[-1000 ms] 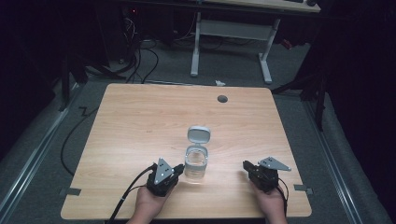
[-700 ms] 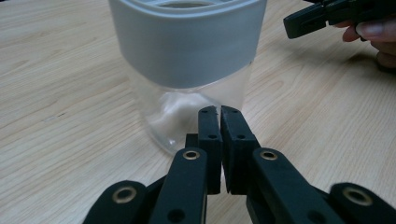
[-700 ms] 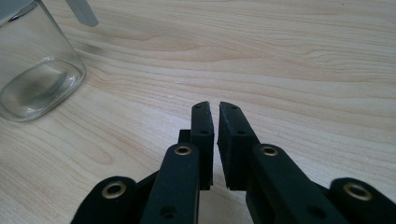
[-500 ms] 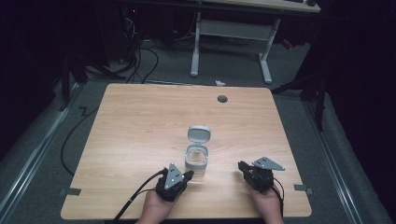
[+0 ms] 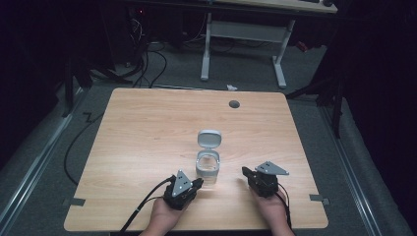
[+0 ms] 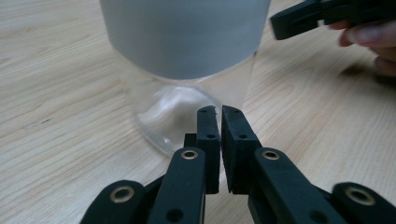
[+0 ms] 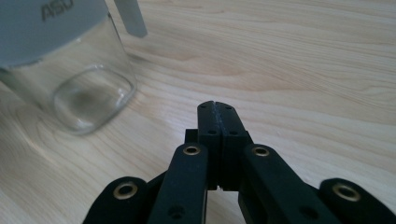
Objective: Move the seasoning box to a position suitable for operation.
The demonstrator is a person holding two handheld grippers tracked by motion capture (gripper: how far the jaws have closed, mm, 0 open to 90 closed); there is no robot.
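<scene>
A clear glass jar (image 5: 208, 166) with a grey collar stands near the table's front middle, its grey flip lid (image 5: 210, 138) hinged open behind it. My left gripper (image 5: 198, 183) lies low on the table just left of the jar, pointing at it. In the left gripper view its jaws (image 6: 218, 113) are shut with a hairline gap and hold nothing, right in front of the jar's glass base (image 6: 182, 116). My right gripper (image 5: 245, 172) sits right of the jar. Its jaws (image 7: 217, 106) are shut and empty, with the jar (image 7: 70, 74) off to their left.
The wooden table (image 5: 147, 132) has a round cable hole (image 5: 234, 104) at the back right. Tape marks (image 5: 315, 198) sit near the front corners. A cable (image 5: 142, 209) trails from the left gripper off the front edge. A hand (image 6: 373, 42) holds the other gripper.
Both grippers have closed in on the jar: the left slid a little right and nearer the front edge, the right slid left. The jar has not moved.
</scene>
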